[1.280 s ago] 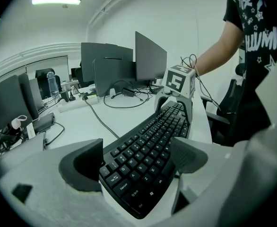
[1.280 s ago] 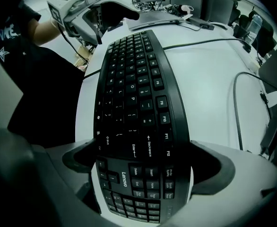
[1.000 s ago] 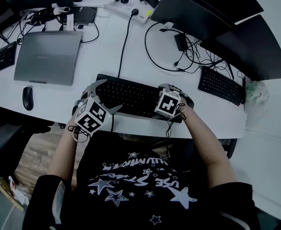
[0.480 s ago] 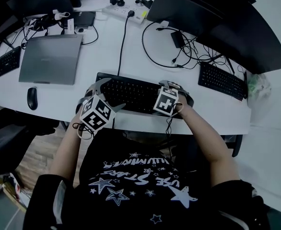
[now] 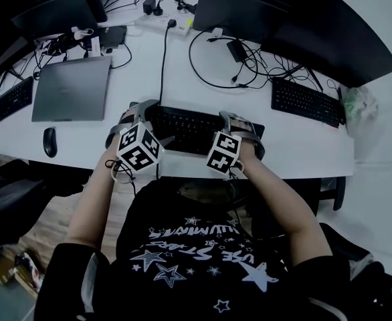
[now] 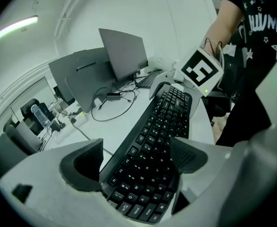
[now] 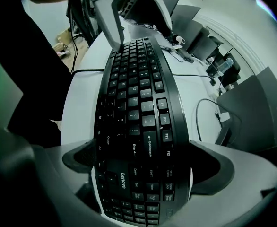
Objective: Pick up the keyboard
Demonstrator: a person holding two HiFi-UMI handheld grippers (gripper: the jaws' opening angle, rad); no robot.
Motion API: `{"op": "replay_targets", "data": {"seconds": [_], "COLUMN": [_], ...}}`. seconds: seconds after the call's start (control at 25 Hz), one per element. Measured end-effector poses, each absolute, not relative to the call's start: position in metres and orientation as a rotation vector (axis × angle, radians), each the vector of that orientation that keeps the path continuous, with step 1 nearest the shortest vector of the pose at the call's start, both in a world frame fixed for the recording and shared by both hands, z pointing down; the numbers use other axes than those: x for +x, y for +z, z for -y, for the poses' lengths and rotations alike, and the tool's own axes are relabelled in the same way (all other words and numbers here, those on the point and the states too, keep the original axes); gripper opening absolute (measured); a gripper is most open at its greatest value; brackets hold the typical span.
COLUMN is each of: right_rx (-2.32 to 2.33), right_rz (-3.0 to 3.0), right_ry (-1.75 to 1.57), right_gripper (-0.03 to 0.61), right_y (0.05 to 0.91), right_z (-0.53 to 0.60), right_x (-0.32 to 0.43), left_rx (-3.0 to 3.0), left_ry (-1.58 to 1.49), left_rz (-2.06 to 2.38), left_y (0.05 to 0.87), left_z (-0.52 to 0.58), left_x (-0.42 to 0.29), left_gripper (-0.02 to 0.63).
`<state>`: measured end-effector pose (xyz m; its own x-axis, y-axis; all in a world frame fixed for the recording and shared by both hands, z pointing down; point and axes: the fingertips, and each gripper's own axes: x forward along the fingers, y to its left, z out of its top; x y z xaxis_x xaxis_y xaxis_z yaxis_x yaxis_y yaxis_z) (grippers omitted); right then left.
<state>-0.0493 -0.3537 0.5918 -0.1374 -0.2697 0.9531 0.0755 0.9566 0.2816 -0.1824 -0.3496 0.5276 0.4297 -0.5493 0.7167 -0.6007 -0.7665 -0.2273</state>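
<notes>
the keyboard [image 5: 182, 129] lies at the near edge of the desk [image 5: 296, 146], laptop [image 5: 72, 89] and mouse [image 5: 49, 141] to its left, monitors [image 5: 249, 12] behind.

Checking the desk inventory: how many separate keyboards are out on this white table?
3. The middle keyboard lies nearest the person; the right keyboard sits at the far right; the left keyboard is at the far left. The closed laptop hides its own keys.

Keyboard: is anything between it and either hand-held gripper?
Nothing visible. The left hand-held gripper and right hand-held gripper each have the keyboard directly between their jaws, one at each end.
</notes>
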Motion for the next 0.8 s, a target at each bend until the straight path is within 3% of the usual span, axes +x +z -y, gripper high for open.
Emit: {"op": "replay_targets", "data": {"seconds": [0.28,0.8], "right_rx": [0.257,0.416], "right_rz": [1.718,1.783], "right_ry": [-0.454,-0.795], "right_gripper": [0.578,0.578], "right_y": [0.579,0.561], "right_z": [0.347,0.331], "right_x": [-0.049,-0.047], "left_rx": [2.635,2.338], "left_ry": [1.589,1.88], "left_rz": [0.717,0.017], "left_y": [0.537,0.574], "left_z": [0.352,0.312], "left_x": [-0.159,-0.145], "left_gripper": [0.437,0.437]}}
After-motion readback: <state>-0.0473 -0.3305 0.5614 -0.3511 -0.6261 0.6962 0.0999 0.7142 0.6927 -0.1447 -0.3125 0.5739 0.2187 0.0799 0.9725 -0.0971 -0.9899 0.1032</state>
